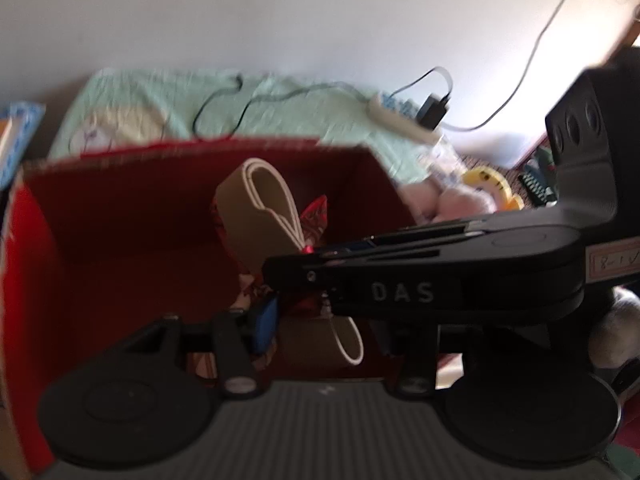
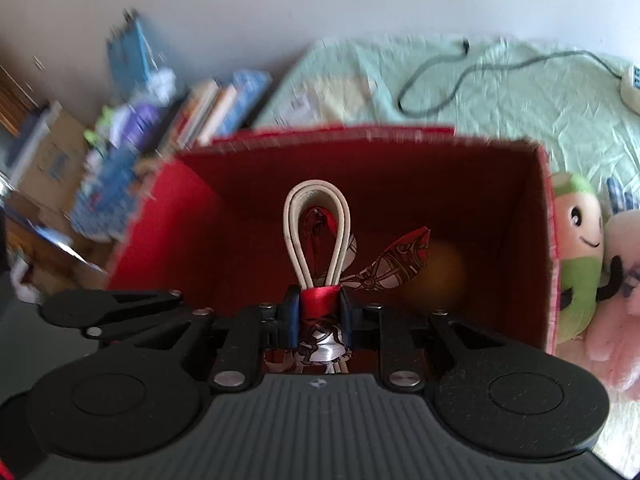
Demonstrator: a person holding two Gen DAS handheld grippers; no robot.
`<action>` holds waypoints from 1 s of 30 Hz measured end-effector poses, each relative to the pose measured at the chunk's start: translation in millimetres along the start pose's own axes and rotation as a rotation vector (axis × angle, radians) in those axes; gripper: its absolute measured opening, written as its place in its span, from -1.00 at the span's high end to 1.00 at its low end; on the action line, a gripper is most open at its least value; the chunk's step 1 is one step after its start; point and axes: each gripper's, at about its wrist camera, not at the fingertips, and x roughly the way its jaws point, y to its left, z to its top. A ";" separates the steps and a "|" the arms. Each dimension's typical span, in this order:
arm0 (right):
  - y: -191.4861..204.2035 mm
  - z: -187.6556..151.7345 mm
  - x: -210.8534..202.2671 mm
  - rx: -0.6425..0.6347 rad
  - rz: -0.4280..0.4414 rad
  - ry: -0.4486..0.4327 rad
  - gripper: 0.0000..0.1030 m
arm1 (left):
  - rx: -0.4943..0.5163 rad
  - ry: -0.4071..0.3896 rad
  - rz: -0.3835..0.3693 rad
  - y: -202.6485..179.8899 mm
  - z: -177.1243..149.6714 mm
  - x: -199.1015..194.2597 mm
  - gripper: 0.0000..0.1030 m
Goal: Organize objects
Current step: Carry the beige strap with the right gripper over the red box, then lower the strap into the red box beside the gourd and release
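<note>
While the right gripper point(image 2: 319, 309) clamps the looped strap point(image 2: 316, 236) (red scarf-wrapped) above the red box point(image 2: 248, 216), the left gripper's point(image 1: 304, 320) grip is unclear.

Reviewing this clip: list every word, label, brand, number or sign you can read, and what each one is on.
"DAS": raised letters on the right gripper, seen from the left wrist.
White sticker on that gripper: handwritten, seems to begin with "8", the rest unreadable.
Books beside the red box: print too blurred to read.
</note>
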 end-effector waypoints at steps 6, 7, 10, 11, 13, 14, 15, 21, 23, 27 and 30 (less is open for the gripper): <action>-5.3 -3.2 25.8 0.013 -0.100 0.107 0.58 | -0.019 0.080 0.027 17.7 -3.7 21.0 0.06; -7.2 -3.9 27.8 0.022 -0.110 0.121 0.58 | -0.021 0.096 0.040 20.0 -5.2 23.5 0.06; -12.7 -5.7 32.9 0.033 -0.164 0.150 0.58 | -0.033 0.119 0.041 23.1 -5.6 26.8 0.06; -15.6 -6.4 33.0 0.053 -0.190 0.153 0.58 | -0.029 0.112 0.046 22.4 -4.8 25.7 0.05; -16.9 -7.5 30.6 0.073 -0.205 0.144 0.60 | -0.008 0.118 0.088 19.5 -3.7 27.4 0.02; -15.6 -8.8 30.8 0.069 -0.216 0.145 0.60 | 0.000 0.128 0.111 18.4 -3.0 30.2 0.04; -14.1 -9.7 31.0 0.064 -0.236 0.149 0.59 | 0.007 0.132 0.121 17.0 -2.4 31.5 0.04; -13.2 -14.6 27.4 0.065 -0.243 0.150 0.55 | 0.041 0.160 0.179 10.2 1.6 44.3 0.03; -13.3 -16.7 24.9 0.065 -0.229 0.147 0.55 | 0.045 0.167 0.190 10.3 2.4 47.9 0.03; -10.3 -23.0 15.4 0.062 -0.235 0.114 0.48 | 0.050 0.173 0.192 7.9 4.9 54.3 0.00; -9.6 -30.7 6.1 0.074 -0.227 0.088 0.47 | 0.054 0.179 0.200 6.2 10.5 61.9 -0.04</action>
